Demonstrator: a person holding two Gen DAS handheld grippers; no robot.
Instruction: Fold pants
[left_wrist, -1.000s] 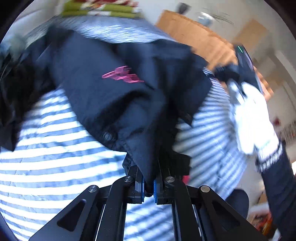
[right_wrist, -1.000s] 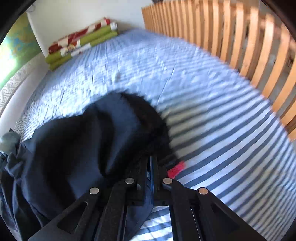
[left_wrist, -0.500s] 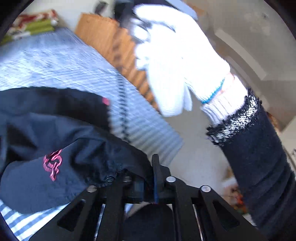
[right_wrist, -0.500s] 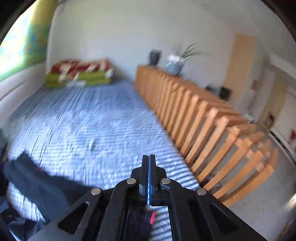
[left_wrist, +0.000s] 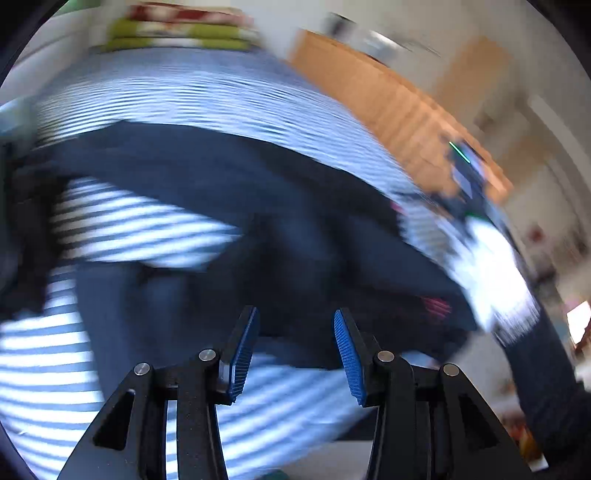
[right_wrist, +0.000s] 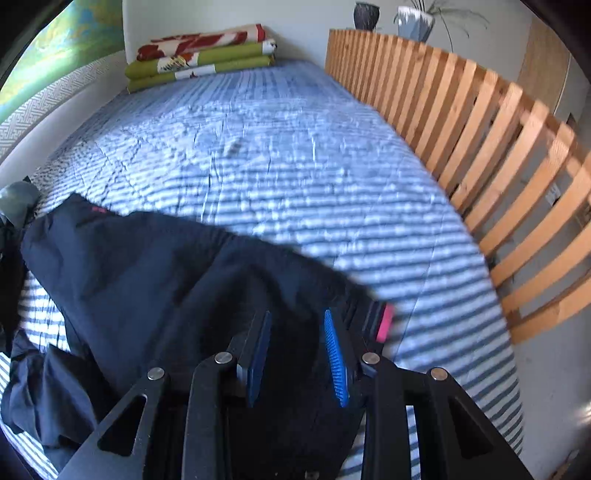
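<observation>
Pants (right_wrist: 155, 280) are dark navy and lie spread across the near end of the bed (right_wrist: 266, 155), on the blue and white striped cover; there's a small pink mark on the cloth near the far corner and a pink tab at the edge close to the right side. Right hand-held gripper (right_wrist: 297, 354) has just been opening, its blue pads now stand apart with the dark cloth lying right under and between them, not pinched as far as I can see; left hand-held gripper (left_wrist: 295, 354) has been opening too, pads well apart, with the edge of the pants just ahead of them and nothing clamped. Left view is pretty smeared, but you can make out a white glove (left_wrist: 495, 266) and dark sleeve at the right edge; folded green and red bedding (right_wrist: 199, 55) sits at the far end of the bed, and a wooden slatted rail (right_wrist: 480, 140) runs along its right side.
</observation>
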